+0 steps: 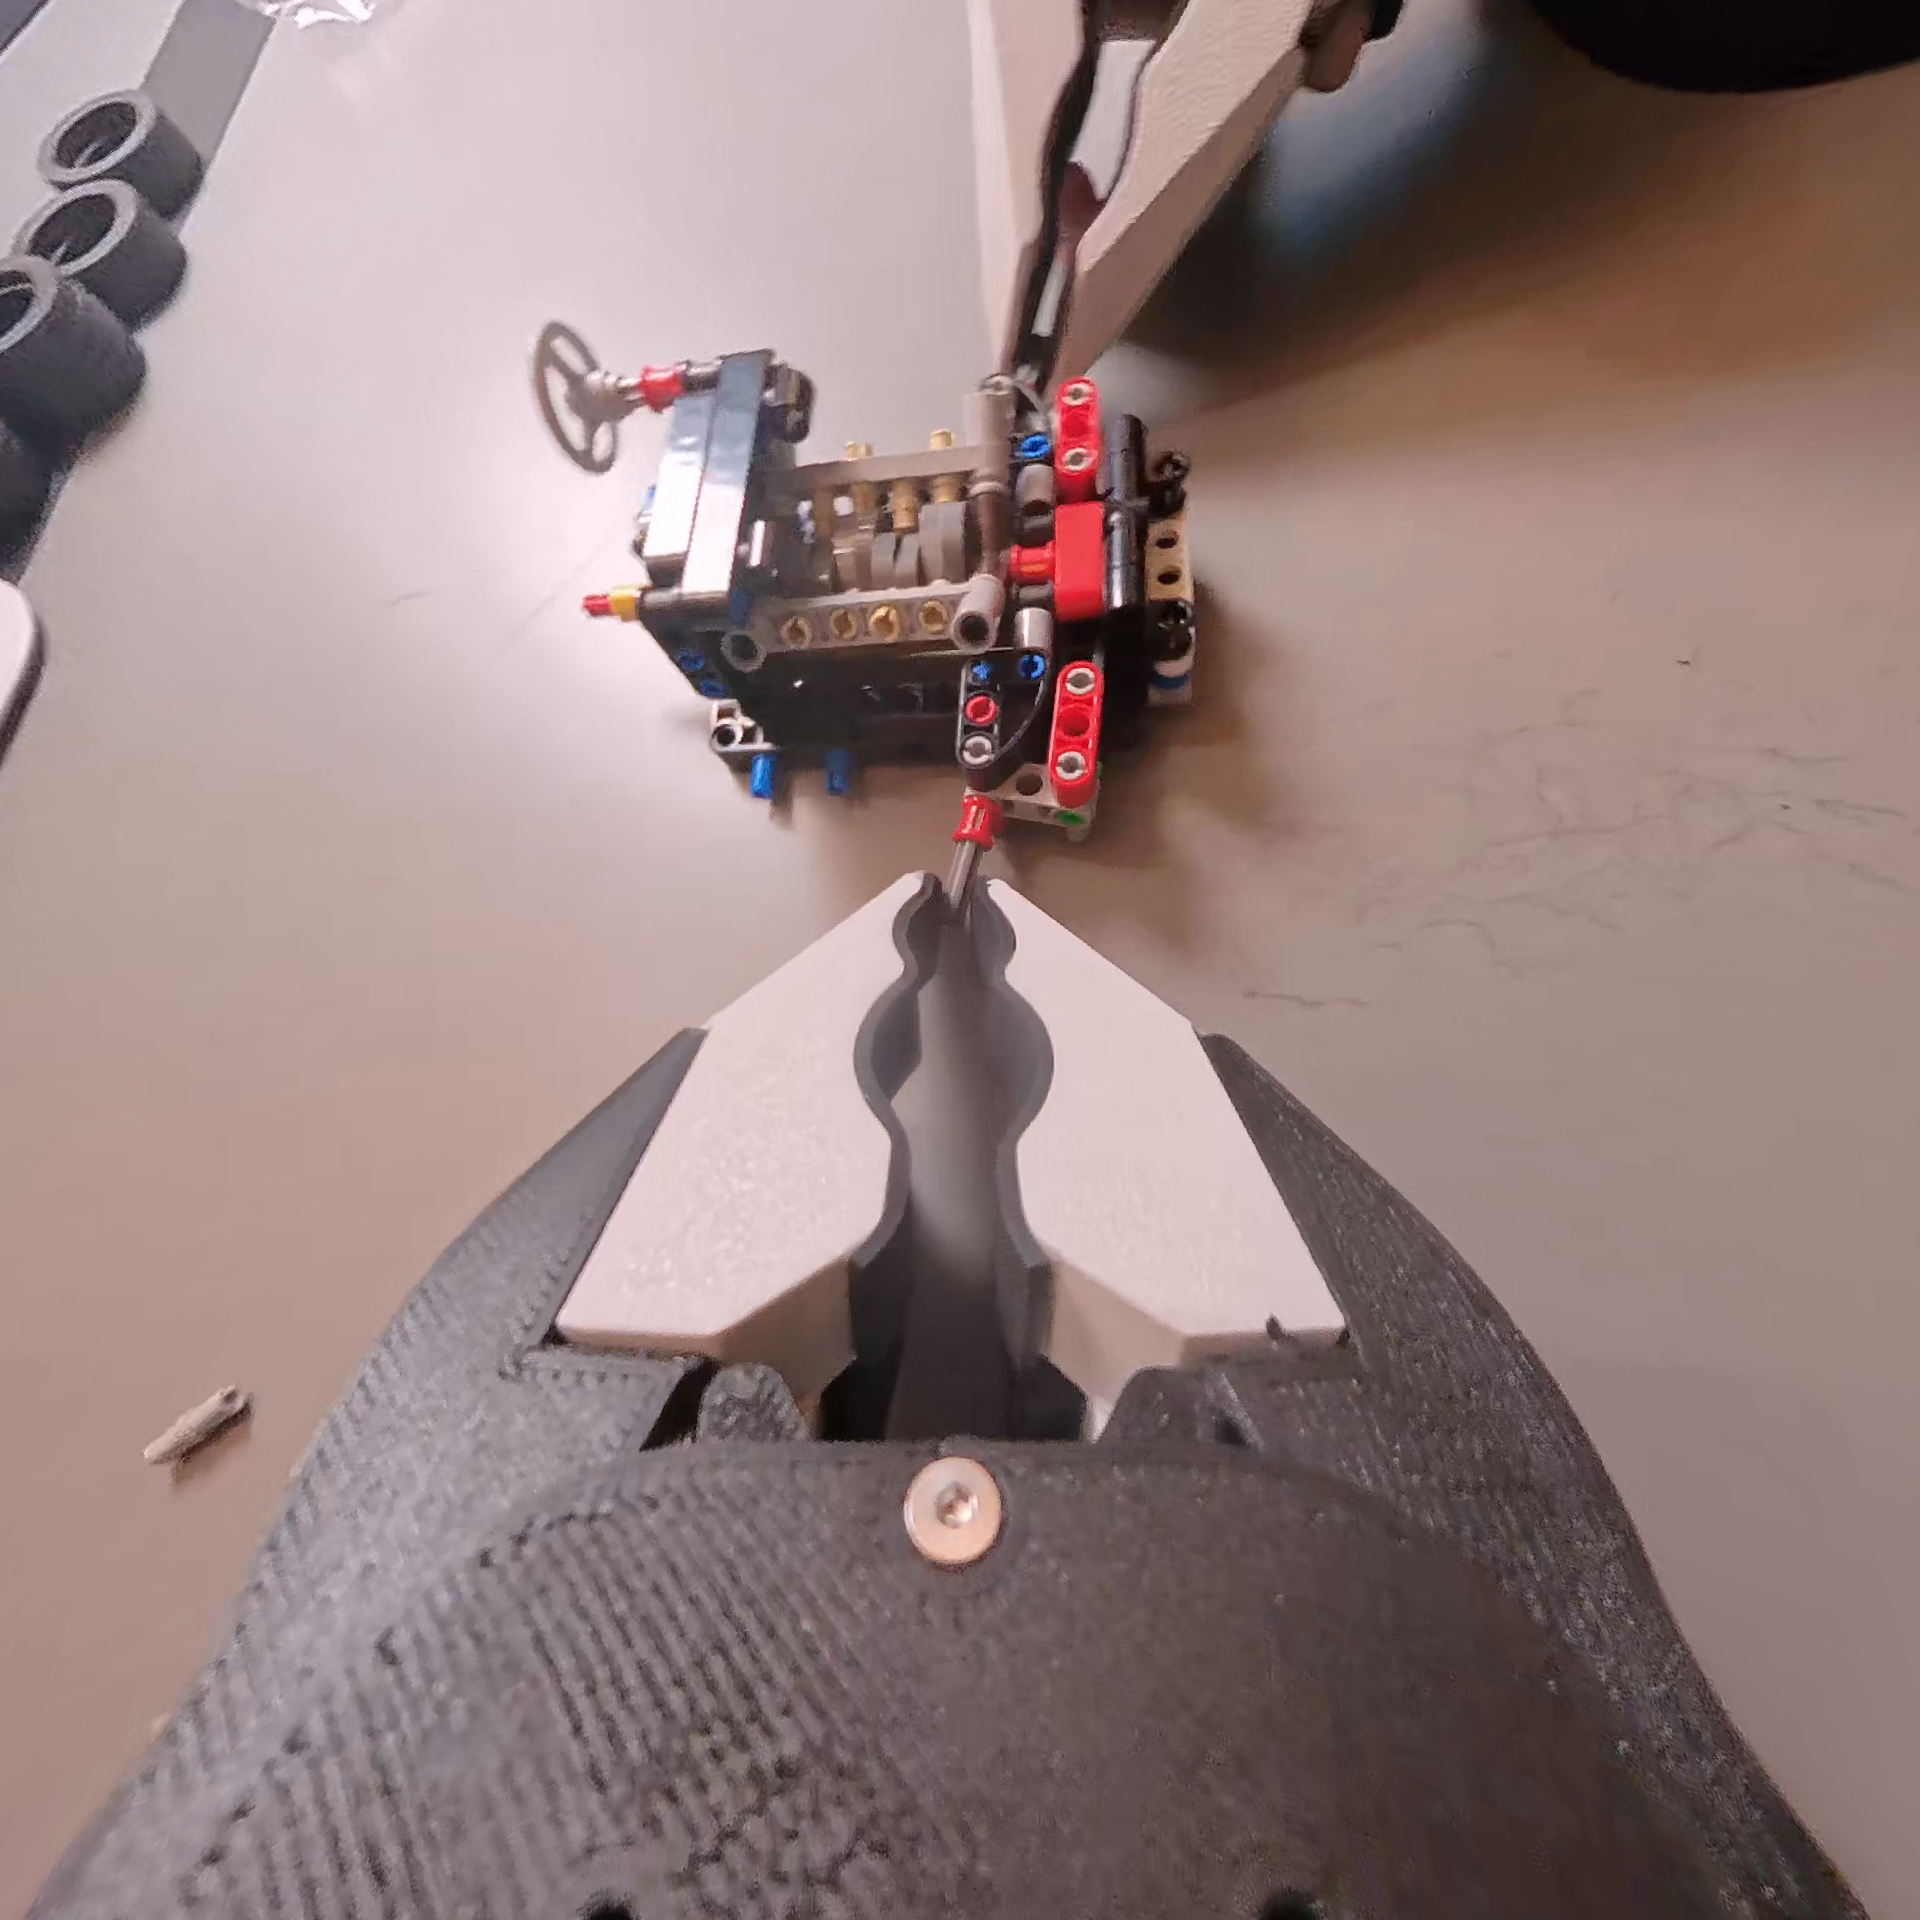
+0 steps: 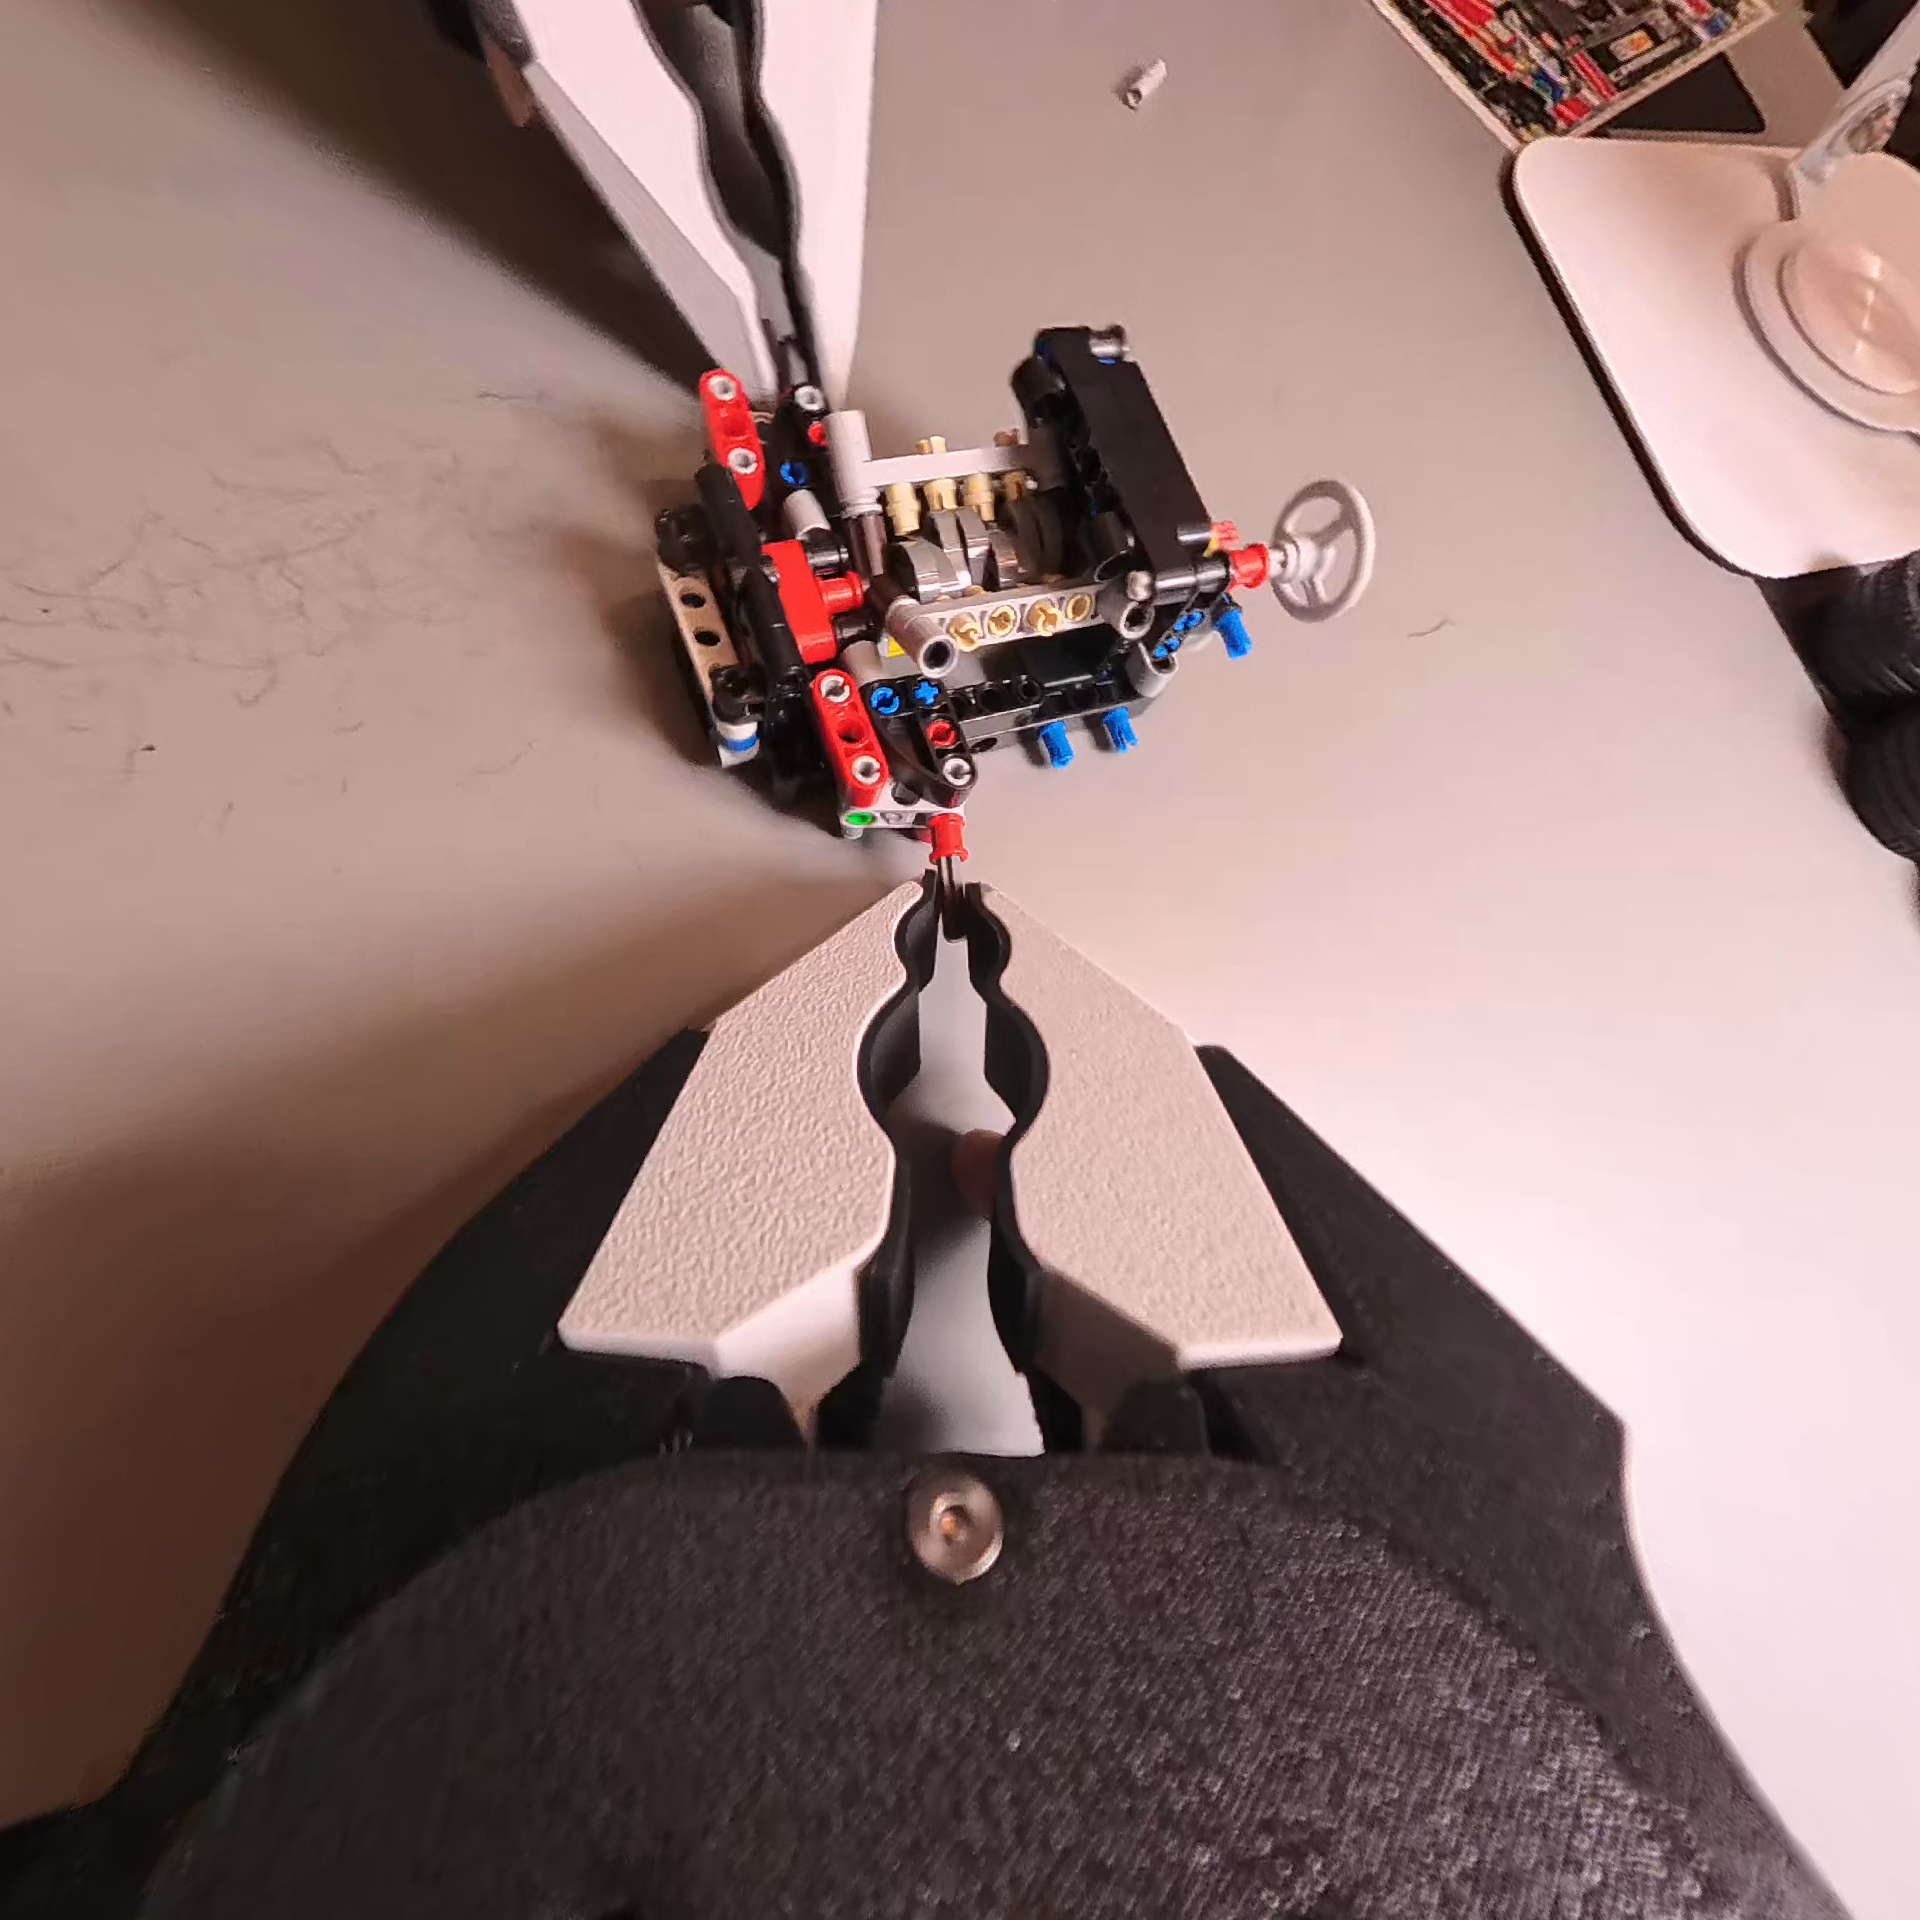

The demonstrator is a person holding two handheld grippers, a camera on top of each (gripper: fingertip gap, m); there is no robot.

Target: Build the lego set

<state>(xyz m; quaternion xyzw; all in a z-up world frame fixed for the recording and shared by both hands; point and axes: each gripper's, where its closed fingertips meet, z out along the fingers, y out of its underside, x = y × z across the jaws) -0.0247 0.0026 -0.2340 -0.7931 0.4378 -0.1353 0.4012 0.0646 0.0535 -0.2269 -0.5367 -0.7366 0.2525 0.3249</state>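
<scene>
A partly built Lego Technic model (image 1: 894, 582) stands on the table, with a grey steering wheel (image 1: 571, 405) at one end; it also shows in the right wrist view (image 2: 956, 582). My left gripper (image 1: 961, 894) is shut on a thin dark axle (image 1: 964, 868) with a red bush (image 1: 977, 818) that sticks out of the model's near corner. My right gripper (image 2: 948, 902) is shut on a like axle (image 2: 948, 883) with a red bush (image 2: 945, 836) on the opposite side. Each gripper shows in the other's view, behind the model: the right gripper (image 1: 1023, 364), the left gripper (image 2: 795, 364).
Several black tyres (image 1: 94, 239) lie at the left in the left wrist view, also in the right wrist view (image 2: 1860, 644). A small grey piece (image 1: 197, 1423) lies loose, also seen in the right wrist view (image 2: 1143, 83). An instruction booklet (image 2: 1558, 62) and a white stand (image 2: 1662, 343) are at the far right. The tips of one gripper are about 11 centimeters away from the tips of the other. To the small grey piece (image 1: 197, 1423): left tips about 15 centimeters, right tips about 25 centimeters. Look for it in the right wrist view (image 2: 1145, 77) too.
</scene>
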